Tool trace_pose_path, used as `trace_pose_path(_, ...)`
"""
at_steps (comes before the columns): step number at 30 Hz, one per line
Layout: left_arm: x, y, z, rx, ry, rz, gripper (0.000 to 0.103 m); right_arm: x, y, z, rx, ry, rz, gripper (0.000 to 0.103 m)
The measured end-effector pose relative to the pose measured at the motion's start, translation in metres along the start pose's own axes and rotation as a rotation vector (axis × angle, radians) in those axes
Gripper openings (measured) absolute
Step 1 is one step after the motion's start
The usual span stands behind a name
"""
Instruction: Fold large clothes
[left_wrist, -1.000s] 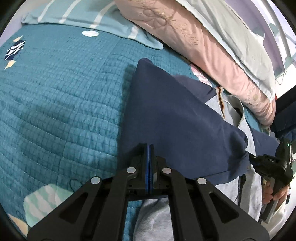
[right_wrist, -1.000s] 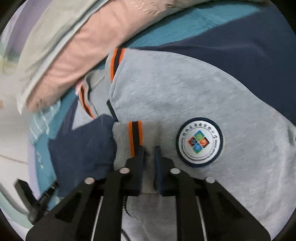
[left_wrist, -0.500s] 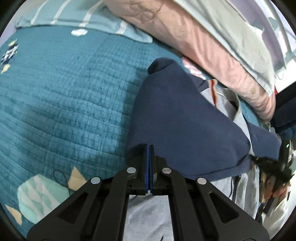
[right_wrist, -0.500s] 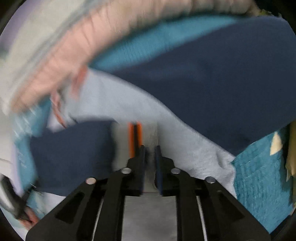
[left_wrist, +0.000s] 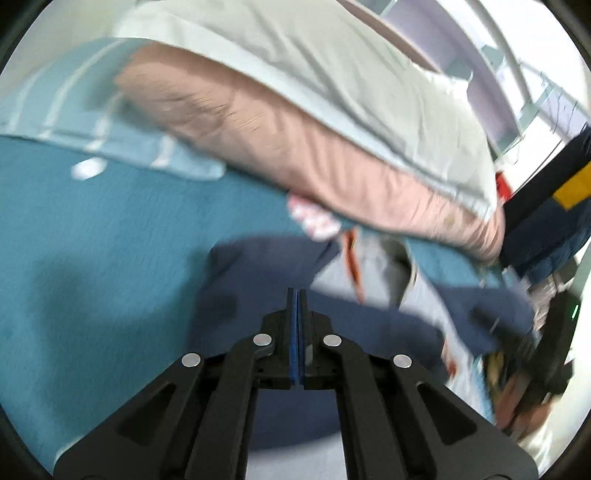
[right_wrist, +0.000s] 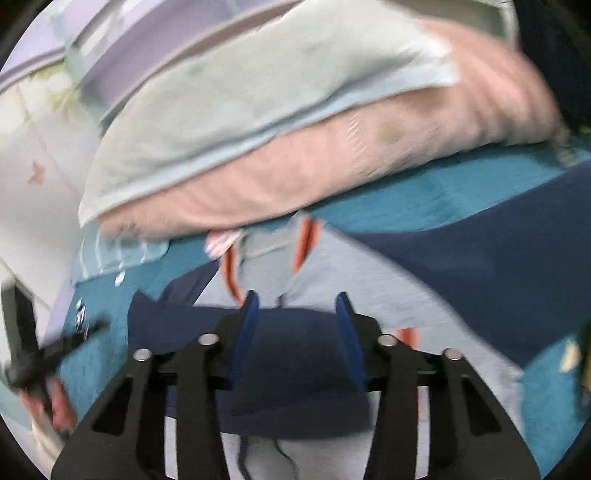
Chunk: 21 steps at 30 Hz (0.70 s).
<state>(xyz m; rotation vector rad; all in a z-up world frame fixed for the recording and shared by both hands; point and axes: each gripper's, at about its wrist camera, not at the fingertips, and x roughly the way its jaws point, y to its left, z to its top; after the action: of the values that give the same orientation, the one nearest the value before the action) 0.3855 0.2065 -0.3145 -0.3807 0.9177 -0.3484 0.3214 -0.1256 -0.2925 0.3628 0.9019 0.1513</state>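
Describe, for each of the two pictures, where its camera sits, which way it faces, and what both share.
Left wrist: rides the left gripper, jaws shut, looking down over the navy-and-grey jacket toward the pillows; the other gripper shows at right.
Right wrist: rides the right gripper, jaws opening above a navy sleeve; a hand shows at left.
Shared: jacket, pillows, teal quilt.

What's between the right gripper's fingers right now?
In the right wrist view the right gripper is opening; its fingers frame the jacket's navy sleeve lying below, unpinched.
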Motion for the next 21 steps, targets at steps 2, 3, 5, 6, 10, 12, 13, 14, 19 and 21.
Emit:
trace_pose_path(2, 0.043, 0.016, 0.013, -0.027, 0.03, 0.039, 0.0, 0.023, 0.005, -0.01, -0.021, 0.034, -0.015, 0.031)
trace_pose_path(3, 0.079, 0.034, 0.01, -0.065, 0.124, 0.133, 0.0, 0.037, 0.004, -0.016, -0.031, 0.069, -0.044, 0.031)
trace_pose_path(5, 0.101, 0.056, -0.007, -0.124, 0.156, 0.099, 0.0, 0.063, -0.009, -0.034, -0.017, 0.182, -0.126, 0.028)
trace_pose_path(6, 0.088, 0.062, -0.012, -0.153, 0.138, 0.037, 0.0, 0.063, -0.015, -0.04, -0.006, 0.162, -0.116, 0.023)
trace_pose_path(10, 0.056, 0.06, -0.032, -0.099, 0.142, 0.02, 0.0, 0.059, -0.008, -0.022, 0.009, 0.2, 0.014, 0.026)
trace_pose_path(12, 0.048, 0.058, -0.039, -0.083, 0.134, 0.019, 0.0, 0.068, 0.004, 0.004, 0.094, 0.24, 0.192, 0.028)
trace_pose_path(13, 0.045, 0.059, -0.043, -0.098, 0.133, 0.009, 0.0, 0.075, 0.017, 0.015, 0.093, 0.266, 0.247, 0.03)
trace_pose_path(14, 0.044, 0.061, -0.045, -0.114, 0.127, -0.001, 0.0, 0.089, 0.038, 0.031, 0.066, 0.317, 0.308, 0.03)
trace_pose_path(19, 0.049, 0.074, -0.054, -0.208, 0.094, -0.048, 0.0, 0.186, 0.141, 0.055, -0.004, 0.691, 0.364, 0.03)
trace_pose_path(21, 0.046, 0.076, -0.057, -0.226, 0.084, -0.057, 0.0, 0.214, 0.166, 0.049, -0.019, 0.775, 0.332, 0.03)
